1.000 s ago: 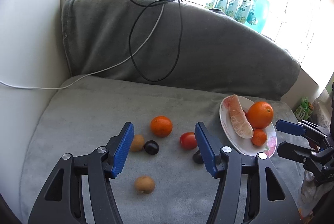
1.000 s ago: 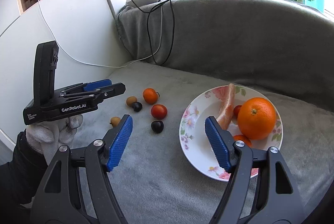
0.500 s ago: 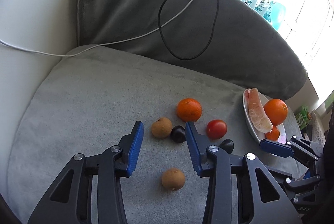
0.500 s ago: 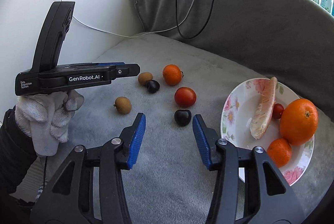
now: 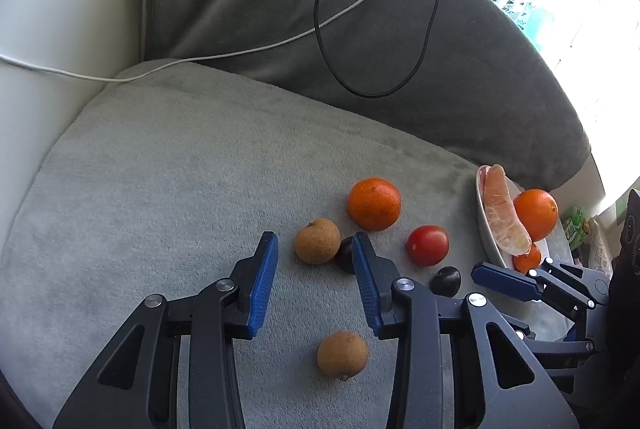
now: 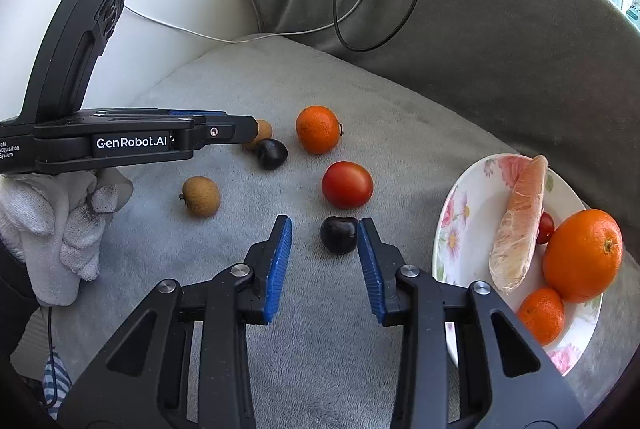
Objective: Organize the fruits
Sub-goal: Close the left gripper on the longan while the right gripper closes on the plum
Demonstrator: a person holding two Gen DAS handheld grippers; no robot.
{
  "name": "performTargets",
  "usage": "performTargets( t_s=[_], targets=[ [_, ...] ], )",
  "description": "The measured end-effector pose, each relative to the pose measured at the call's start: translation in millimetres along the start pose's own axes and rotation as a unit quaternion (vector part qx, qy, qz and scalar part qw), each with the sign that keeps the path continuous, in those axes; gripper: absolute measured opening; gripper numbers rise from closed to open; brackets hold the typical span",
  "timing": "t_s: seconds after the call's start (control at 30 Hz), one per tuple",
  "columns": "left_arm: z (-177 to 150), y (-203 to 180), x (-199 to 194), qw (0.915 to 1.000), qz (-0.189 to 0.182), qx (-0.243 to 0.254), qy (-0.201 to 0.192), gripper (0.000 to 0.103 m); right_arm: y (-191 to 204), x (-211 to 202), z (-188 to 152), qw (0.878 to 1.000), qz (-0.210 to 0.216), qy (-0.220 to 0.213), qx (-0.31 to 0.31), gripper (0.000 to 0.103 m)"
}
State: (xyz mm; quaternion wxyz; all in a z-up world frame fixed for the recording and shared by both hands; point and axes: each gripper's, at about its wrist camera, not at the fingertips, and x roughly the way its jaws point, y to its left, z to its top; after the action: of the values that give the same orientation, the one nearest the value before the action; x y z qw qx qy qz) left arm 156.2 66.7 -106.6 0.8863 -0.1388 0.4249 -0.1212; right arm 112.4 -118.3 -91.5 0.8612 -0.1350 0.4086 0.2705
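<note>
Loose fruit lies on a grey cushion (image 5: 180,169): a mandarin (image 5: 374,203), a red tomato (image 5: 427,245), two brown longans (image 5: 317,240) (image 5: 342,355) and two dark plums (image 5: 346,253) (image 5: 445,281). My left gripper (image 5: 314,243) is open, its tips on either side of the far longan. My right gripper (image 6: 324,229) is open, its tips on either side of a dark plum (image 6: 339,234). A floral plate (image 6: 466,225) at the right holds an orange (image 6: 582,255), a small mandarin (image 6: 541,315), a peeled pomelo segment (image 6: 520,225) and a cherry tomato (image 6: 545,227).
A grey backrest cushion (image 5: 280,13) rises behind the seat, with a black cable (image 5: 428,29) and a white cable (image 5: 240,53) draped over it. A white wall (image 5: 60,9) stands at the left. The gloved hand (image 6: 52,213) holds the left gripper (image 6: 252,131).
Both grippers have moved down and forward towards the loose fruit. Their jaws have narrowed. The left now brackets the far longan and the right brackets a dark plum.
</note>
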Motion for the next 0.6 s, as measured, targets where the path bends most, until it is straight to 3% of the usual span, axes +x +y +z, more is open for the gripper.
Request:
performTargets(
  t_s=[0.6],
  targets=[
    [6.8, 1.0, 16.9, 0.9995, -0.019, -0.017, 0.02, 0.025, 4.7, 10.9, 0.7, 0.999, -0.03, 0.018, -0.024, 0.029]
  ],
)
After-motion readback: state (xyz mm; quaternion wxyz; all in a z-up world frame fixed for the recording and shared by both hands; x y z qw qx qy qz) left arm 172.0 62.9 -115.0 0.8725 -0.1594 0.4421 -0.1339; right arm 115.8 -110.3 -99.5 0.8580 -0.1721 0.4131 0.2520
